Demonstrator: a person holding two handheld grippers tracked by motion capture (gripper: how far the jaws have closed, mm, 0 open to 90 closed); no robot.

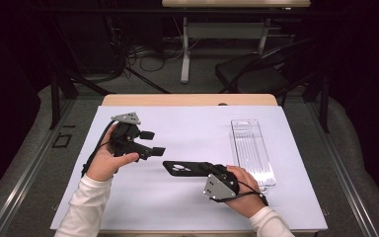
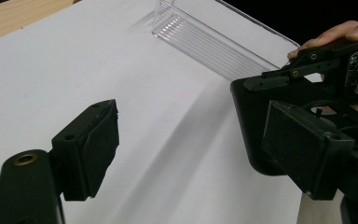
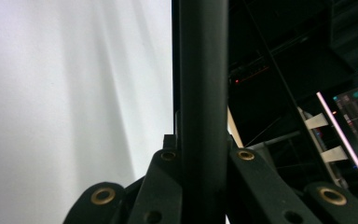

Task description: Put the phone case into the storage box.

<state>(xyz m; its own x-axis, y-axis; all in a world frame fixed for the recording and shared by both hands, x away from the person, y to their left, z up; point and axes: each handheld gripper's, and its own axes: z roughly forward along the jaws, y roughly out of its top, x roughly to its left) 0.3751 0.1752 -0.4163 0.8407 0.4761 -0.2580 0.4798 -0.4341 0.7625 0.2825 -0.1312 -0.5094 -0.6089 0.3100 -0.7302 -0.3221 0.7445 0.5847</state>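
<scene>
Right claw [image 1: 197, 168] clamped on the black phone case [image 1: 181, 168], lifted; left claw [image 1: 150, 143] open, empty; clear tray [image 1: 251, 150] unfilled, placement pending.

Black phone case [image 1: 183, 168]; white table cover [image 1: 187, 133]; clear tray [image 1: 251, 148].

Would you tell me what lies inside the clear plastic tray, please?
The clear plastic tray looks empty; only its ribbed floor shows. Its near end is hidden behind the right hand.

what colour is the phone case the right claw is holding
Black. The phone case, gripped by the right claw, shows best in the high view.
</scene>
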